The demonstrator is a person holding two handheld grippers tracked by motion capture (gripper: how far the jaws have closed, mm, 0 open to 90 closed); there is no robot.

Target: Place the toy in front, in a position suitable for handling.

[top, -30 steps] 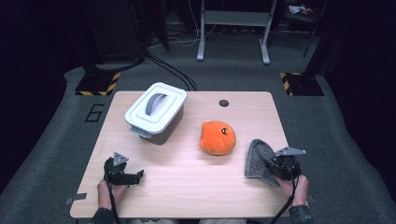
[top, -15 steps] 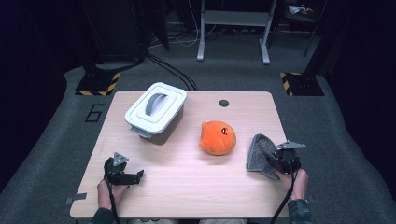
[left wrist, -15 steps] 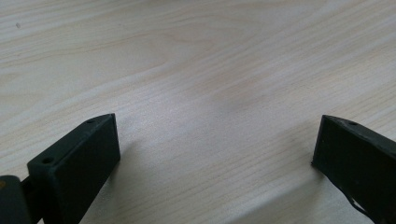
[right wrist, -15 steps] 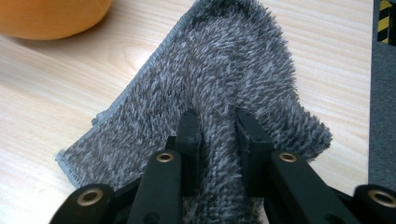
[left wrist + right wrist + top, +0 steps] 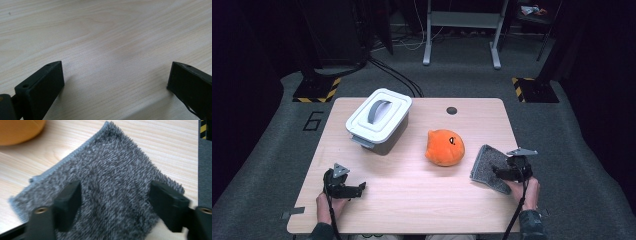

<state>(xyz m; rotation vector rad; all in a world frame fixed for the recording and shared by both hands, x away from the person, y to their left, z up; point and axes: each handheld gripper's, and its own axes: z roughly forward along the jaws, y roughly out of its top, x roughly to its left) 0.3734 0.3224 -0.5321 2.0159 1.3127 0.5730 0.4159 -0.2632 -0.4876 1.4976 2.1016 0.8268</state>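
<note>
You are at the release of the grey cloth (image 5: 490, 168), which lies flat on the table (image 5: 412, 200) near its right edge, just to the right of the orange plush toy (image 5: 445, 147) and apart from it. Your right gripper (image 5: 501, 172) has just been opening its jaws; in the right gripper view they stand wide, one on each side over the fuzzy cloth (image 5: 115, 192), with the pile between them but neither pad pressing on it, so you hold nothing there. I judge the setting-down as done, and the next move calls for you to draw that gripper back and up without snagging the pile on a jaw tip, since the fabric looks soft enough to drag along. Your left gripper (image 5: 358, 189) rests low at the near left of the table with its jaws spread wide; in the left gripper view only bare wood (image 5: 112, 50) lies between them. The white lidded box (image 5: 379, 120) stands closed at the far left, well apart from both of your hands, should it come next.
</note>
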